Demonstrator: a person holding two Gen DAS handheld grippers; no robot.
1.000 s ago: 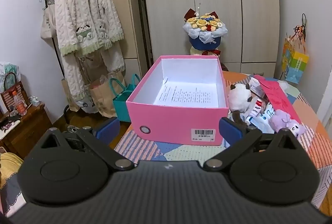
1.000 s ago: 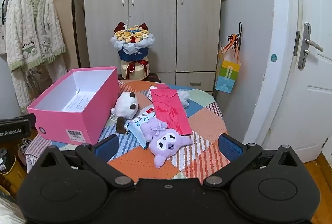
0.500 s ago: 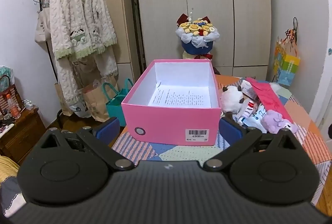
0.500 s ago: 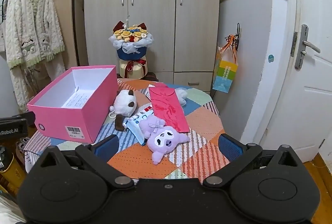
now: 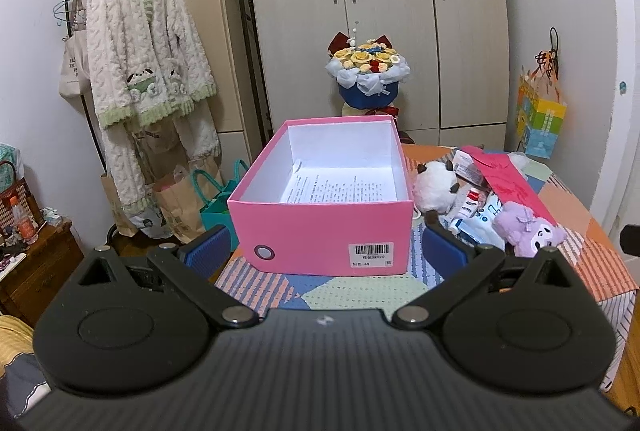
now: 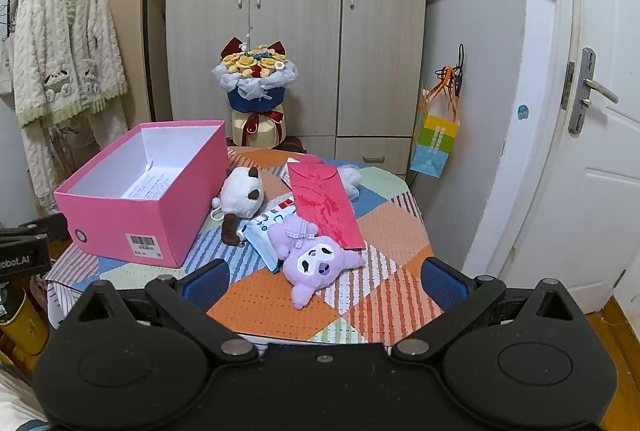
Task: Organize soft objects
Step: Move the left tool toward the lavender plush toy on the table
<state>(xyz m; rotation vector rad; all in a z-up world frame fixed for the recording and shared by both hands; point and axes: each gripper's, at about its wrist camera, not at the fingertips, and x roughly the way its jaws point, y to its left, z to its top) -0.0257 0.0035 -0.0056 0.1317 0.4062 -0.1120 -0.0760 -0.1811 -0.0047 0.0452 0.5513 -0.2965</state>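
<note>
An open pink box [image 5: 324, 227] [image 6: 132, 207] with a printed sheet inside stands on the left of a patchwork-covered table [image 6: 360, 311]. Right of it lie a white plush with brown ears [image 6: 240, 191] [image 5: 434, 187] and a purple plush [image 6: 316, 259] [image 5: 528, 231], lying face up. My left gripper [image 5: 326, 251] is open and hovers just short of the box's near wall. Near the table's front edge my right gripper [image 6: 326, 281] is open too, with the purple plush just beyond its fingers. Neither holds anything.
A red envelope [image 6: 324, 203], white-blue packets [image 6: 260, 235] and another pale soft item [image 6: 350, 177] lie among the plushes. A flower bouquet [image 6: 256, 87] stands behind the table before a wardrobe [image 6: 296, 11]. A door [image 6: 592, 151] is on the right, hanging clothes [image 5: 148, 51] and bags [image 5: 180, 207] on the left.
Both grippers have drawn back and a little up from the table, so the box and plushes look smaller and farther. Nothing on the table has moved.
</note>
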